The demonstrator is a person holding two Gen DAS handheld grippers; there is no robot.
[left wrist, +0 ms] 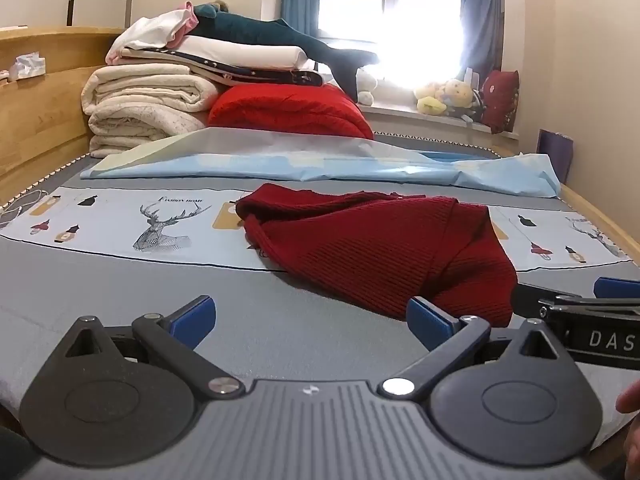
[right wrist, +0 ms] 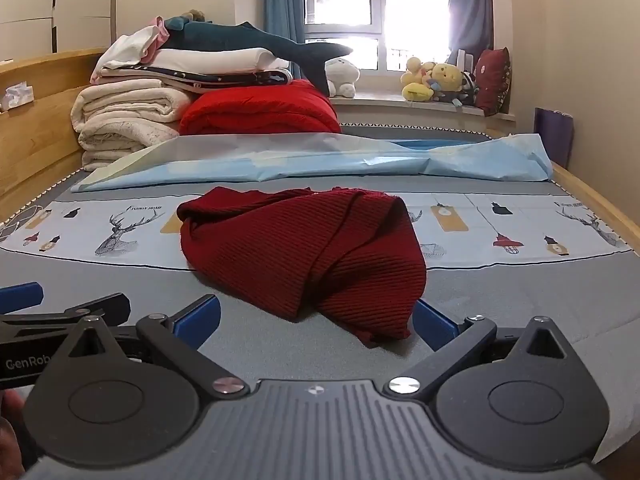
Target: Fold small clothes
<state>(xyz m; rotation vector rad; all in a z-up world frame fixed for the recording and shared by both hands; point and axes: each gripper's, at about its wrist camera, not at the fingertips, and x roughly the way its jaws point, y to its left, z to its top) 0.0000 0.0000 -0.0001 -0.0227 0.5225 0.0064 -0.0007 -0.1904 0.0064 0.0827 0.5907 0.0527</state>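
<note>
A dark red ribbed knit garment (left wrist: 372, 252) lies crumpled on the grey bed cover (left wrist: 200, 292); it also shows in the right wrist view (right wrist: 304, 252). My left gripper (left wrist: 312, 322) is open and empty, low over the cover, just short of the garment's near edge, its right blue fingertip (left wrist: 426, 318) close to the cloth. My right gripper (right wrist: 318, 322) is open and empty, with the garment's near corner lying between its blue fingertips (right wrist: 434, 324). Each gripper shows at the other view's edge: the right one (left wrist: 592, 320), the left one (right wrist: 44, 312).
A light blue sheet (left wrist: 320, 164) lies across the bed behind the garment. Folded white blankets (left wrist: 140, 104), a red quilt (left wrist: 288, 110) and a plush shark (left wrist: 280, 38) are piled at the head. Wooden bed rails run along both sides (right wrist: 32, 136). Plush toys (right wrist: 436, 80) sit on the windowsill.
</note>
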